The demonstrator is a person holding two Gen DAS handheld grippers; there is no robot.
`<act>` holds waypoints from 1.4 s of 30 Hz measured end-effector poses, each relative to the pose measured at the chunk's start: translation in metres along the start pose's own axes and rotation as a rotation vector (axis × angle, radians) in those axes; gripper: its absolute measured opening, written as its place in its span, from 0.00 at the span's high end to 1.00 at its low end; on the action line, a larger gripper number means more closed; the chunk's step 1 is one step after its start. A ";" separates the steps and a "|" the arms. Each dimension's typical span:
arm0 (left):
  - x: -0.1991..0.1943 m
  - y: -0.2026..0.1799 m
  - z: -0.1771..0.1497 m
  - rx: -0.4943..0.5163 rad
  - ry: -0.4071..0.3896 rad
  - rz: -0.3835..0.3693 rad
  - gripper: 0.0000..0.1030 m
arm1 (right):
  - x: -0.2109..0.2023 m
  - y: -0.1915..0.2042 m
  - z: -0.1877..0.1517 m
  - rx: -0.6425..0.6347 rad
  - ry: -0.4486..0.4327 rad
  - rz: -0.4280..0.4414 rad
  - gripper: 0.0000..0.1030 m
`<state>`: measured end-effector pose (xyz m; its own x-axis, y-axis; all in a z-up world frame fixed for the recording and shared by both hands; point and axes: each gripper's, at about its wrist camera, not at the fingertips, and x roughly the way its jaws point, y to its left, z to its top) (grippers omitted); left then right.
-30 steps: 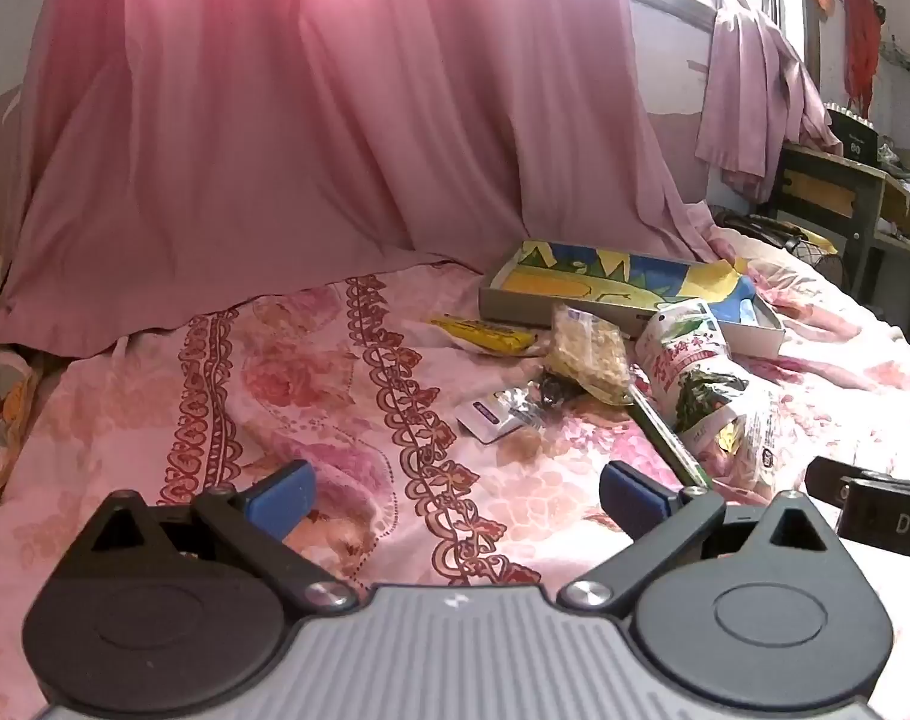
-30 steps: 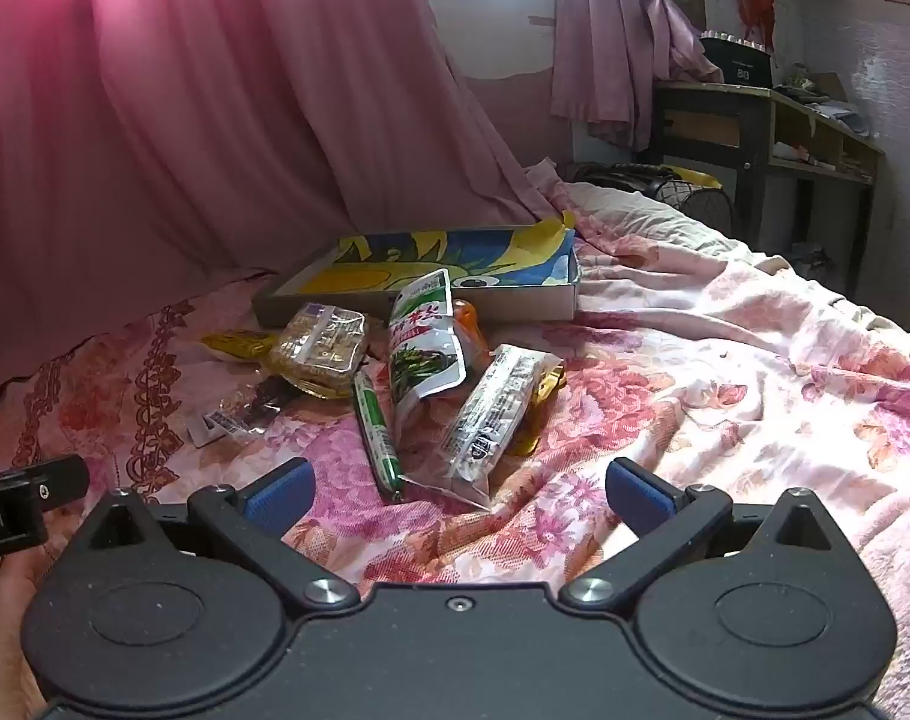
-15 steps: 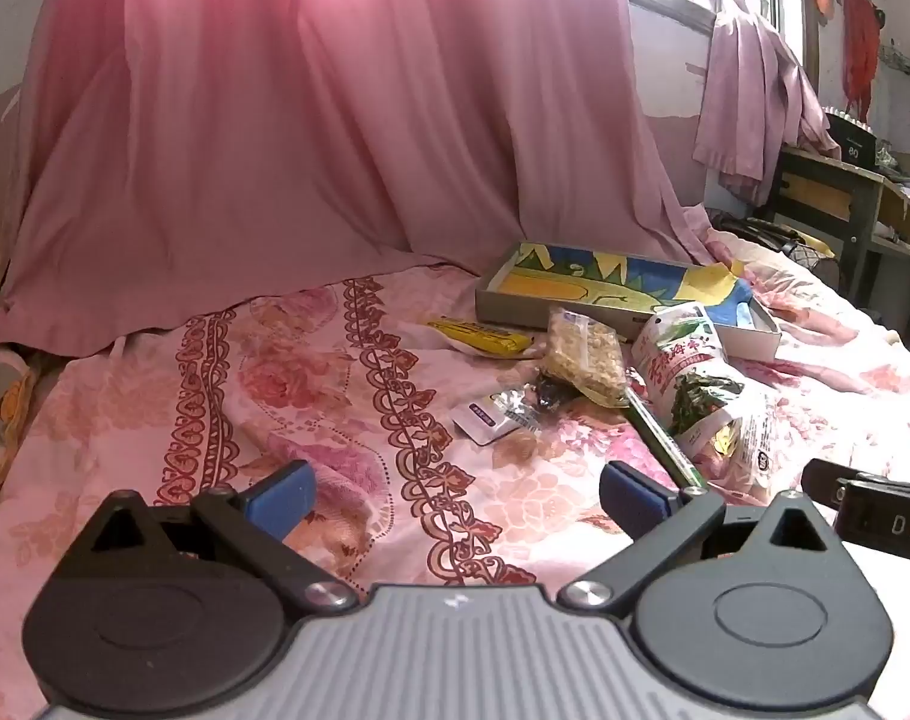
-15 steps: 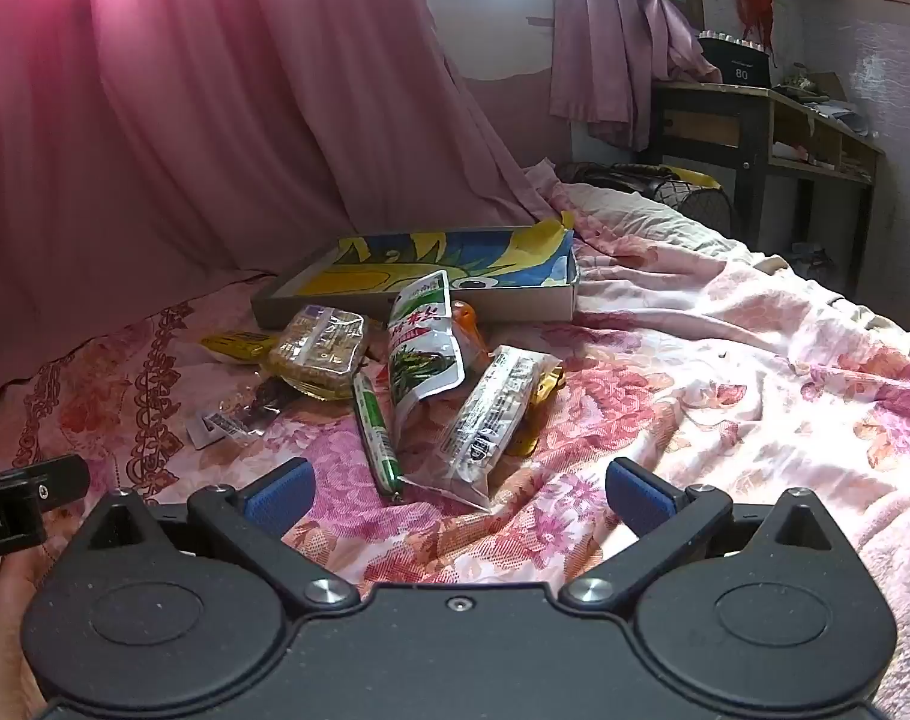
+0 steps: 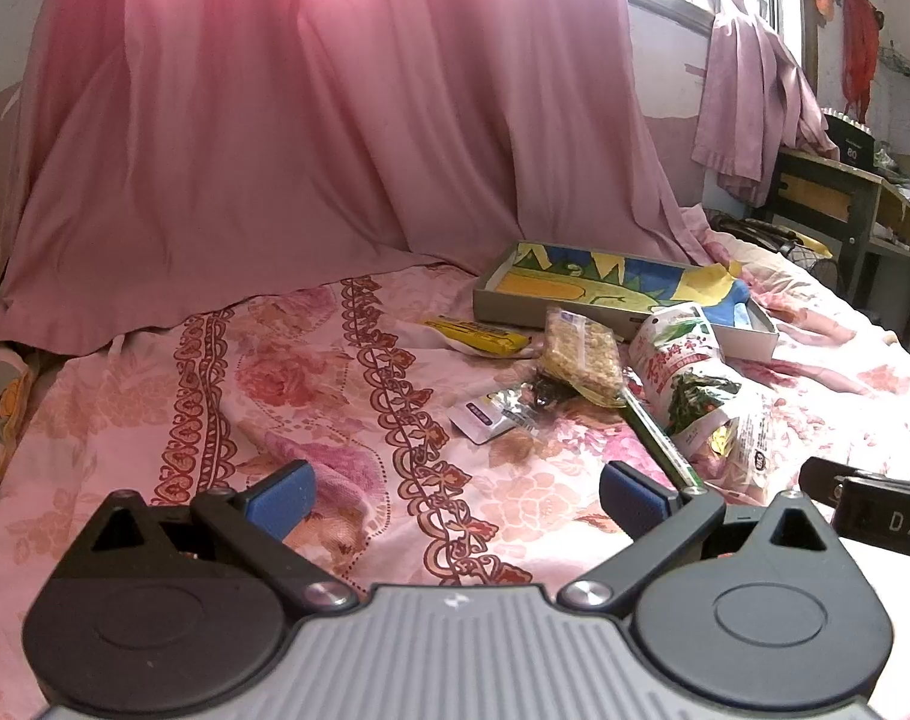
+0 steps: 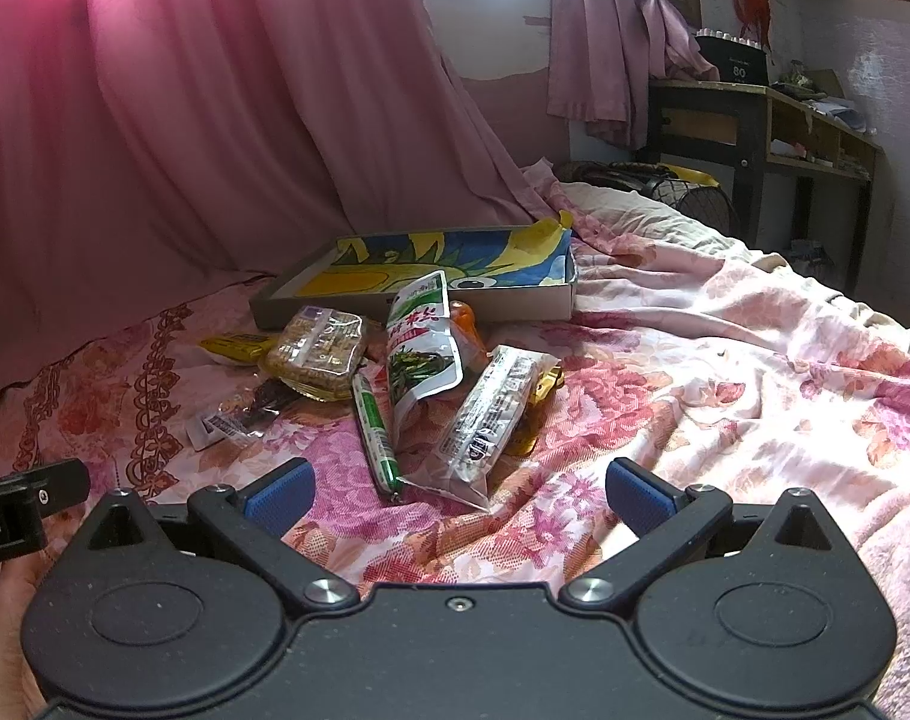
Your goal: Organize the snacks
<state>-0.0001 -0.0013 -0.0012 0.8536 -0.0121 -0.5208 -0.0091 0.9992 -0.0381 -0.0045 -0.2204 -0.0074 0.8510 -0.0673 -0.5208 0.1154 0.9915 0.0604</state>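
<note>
A pile of snack packets lies on the flowered bedspread in front of a shallow cardboard tray (image 6: 566, 295) (image 5: 491, 302) with a blue and yellow picture inside. In the pile are a green and white pouch (image 6: 422, 348) (image 5: 686, 369), a clear packet of crackers (image 6: 320, 354) (image 5: 581, 351), a thin green stick (image 6: 374, 435) (image 5: 656, 435), a silvery clear packet (image 6: 491, 414), a yellow bar (image 5: 479, 333) (image 6: 236, 347) and a small dark packet (image 5: 494, 414). My right gripper (image 6: 458, 495) is open, just short of the pile. My left gripper (image 5: 455, 498) is open over bare bedspread, left of the pile.
A pink curtain (image 5: 311, 138) hangs behind the bed. A dark wooden desk (image 6: 755, 126) stands at the far right. The other gripper's body shows at the right edge of the left wrist view (image 5: 875, 510), and a hand (image 6: 5, 588) shows low left in the right wrist view.
The left wrist view has shifted slightly, so the pile and tray sit a little further left. The right gripper has barely moved. Both grippers stay open.
</note>
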 end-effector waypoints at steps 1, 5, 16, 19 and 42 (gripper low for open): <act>0.000 0.000 0.000 0.000 0.001 0.000 0.00 | 0.000 0.000 0.000 0.000 0.000 0.000 0.00; 0.000 0.000 0.000 0.000 0.001 0.000 0.00 | 0.000 0.000 0.000 0.000 0.000 0.000 0.00; 0.000 0.001 0.000 -0.001 0.001 -0.001 0.00 | 0.000 0.000 0.000 0.001 -0.001 0.001 0.00; 0.000 0.001 0.000 -0.001 0.001 -0.002 0.00 | 0.000 0.000 0.000 0.001 -0.001 0.001 0.01; 0.000 -0.006 -0.008 -0.001 0.022 -0.002 0.00 | 0.003 0.002 0.000 -0.009 0.007 0.010 0.01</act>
<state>-0.0041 -0.0076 -0.0075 0.8418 -0.0154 -0.5395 -0.0076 0.9992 -0.0403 -0.0023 -0.2180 -0.0089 0.8485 -0.0570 -0.5261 0.1023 0.9931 0.0574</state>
